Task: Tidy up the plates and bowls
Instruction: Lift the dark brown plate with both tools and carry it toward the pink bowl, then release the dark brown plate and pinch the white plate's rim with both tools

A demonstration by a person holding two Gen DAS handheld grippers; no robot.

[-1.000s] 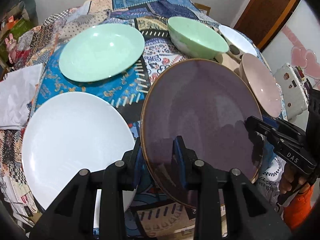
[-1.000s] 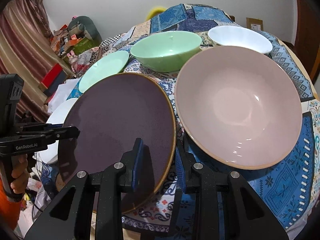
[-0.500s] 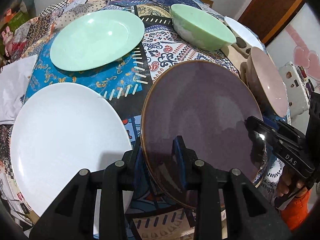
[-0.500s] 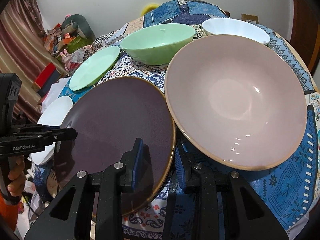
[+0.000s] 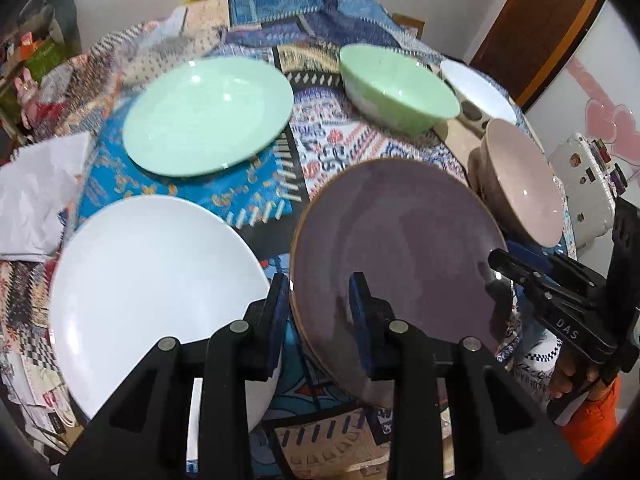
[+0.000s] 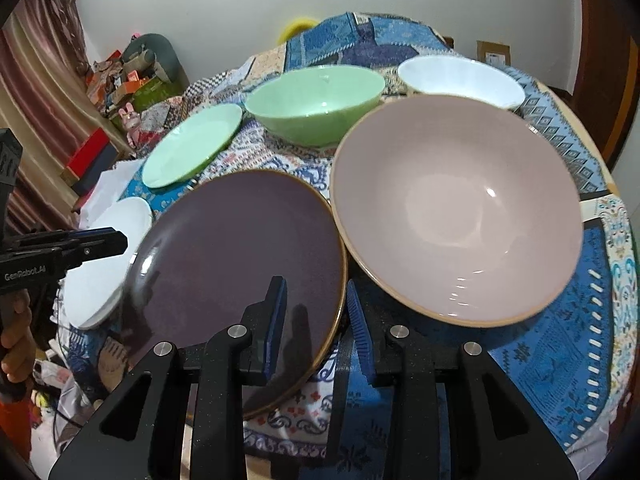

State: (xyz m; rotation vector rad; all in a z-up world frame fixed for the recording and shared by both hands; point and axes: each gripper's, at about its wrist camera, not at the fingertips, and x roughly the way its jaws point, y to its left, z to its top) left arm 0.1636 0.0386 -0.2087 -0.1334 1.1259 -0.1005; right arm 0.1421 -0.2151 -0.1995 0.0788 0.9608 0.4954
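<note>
purple plate (image 5: 400, 248) sits between both grippers, its near-left rim caught in the left gripper (image 5: 320, 312) and its right rim in the right gripper (image 6: 316, 320). left gripper nearly closed, blue pads clamped on the plate rim, one above, one below. right gripper also narrow, one pad on top of the plate and one past its edge; it seems to pinch the rim, but contact is hard to confirm. plate is round, face up, tilted with its near edge off the tabletop (image 6: 560, 340). white plate (image 5: 152, 288) just left of it, pink bowl (image 6: 456, 212) just right. green plate (image 5: 208, 116), green bowl (image 5: 400, 88) and white bowl (image 6: 460, 80) farther back.
</note>
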